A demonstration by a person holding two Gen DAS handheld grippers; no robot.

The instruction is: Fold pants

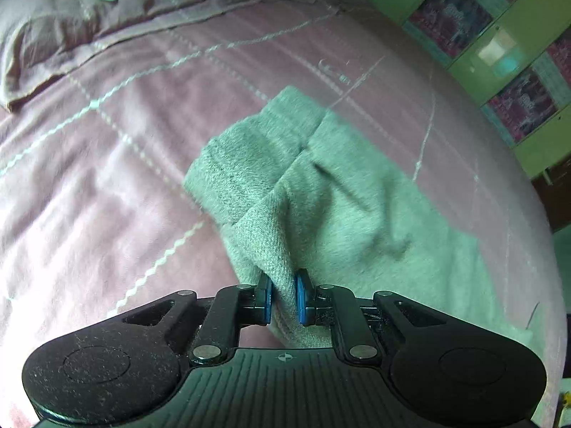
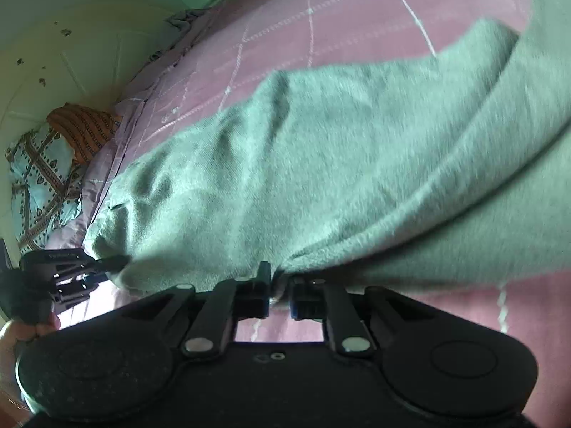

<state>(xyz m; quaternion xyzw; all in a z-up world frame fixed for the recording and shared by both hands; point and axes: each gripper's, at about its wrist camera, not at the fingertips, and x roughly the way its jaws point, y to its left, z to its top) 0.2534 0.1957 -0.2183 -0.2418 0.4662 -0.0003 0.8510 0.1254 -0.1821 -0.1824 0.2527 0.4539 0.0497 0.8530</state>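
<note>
Left wrist view, your left gripper (image 1: 284, 297): its blue pads are clenched on a bunched ridge of the pants (image 1: 321, 192), right at the near edge of the cloth.
Left wrist view, pants: you see the ribbed waistband end lying on the pink bedspread (image 1: 107, 178), with the rest of the grey-green fabric trailing off to the right. The cloth rises from the bed into your grip.
Left wrist view, surroundings: a pillow (image 1: 43, 46) sits at the far left of the bed, well apart from the pants.

Right wrist view, your right gripper (image 2: 280, 294): its jaws are pinched tight on another fold of the near edge.
Right wrist view, pants: they spread wide across the bed ahead of you, one layer draped over another at the upper right.
Right wrist view, other gripper: your left one shows at the far left, biting the same edge further along.

Progress: both grips look secured and the edge lifted, so you seem to be early in a fold.
Left to do: carry the edge over, lay it flat, then fold again as needed.
</note>
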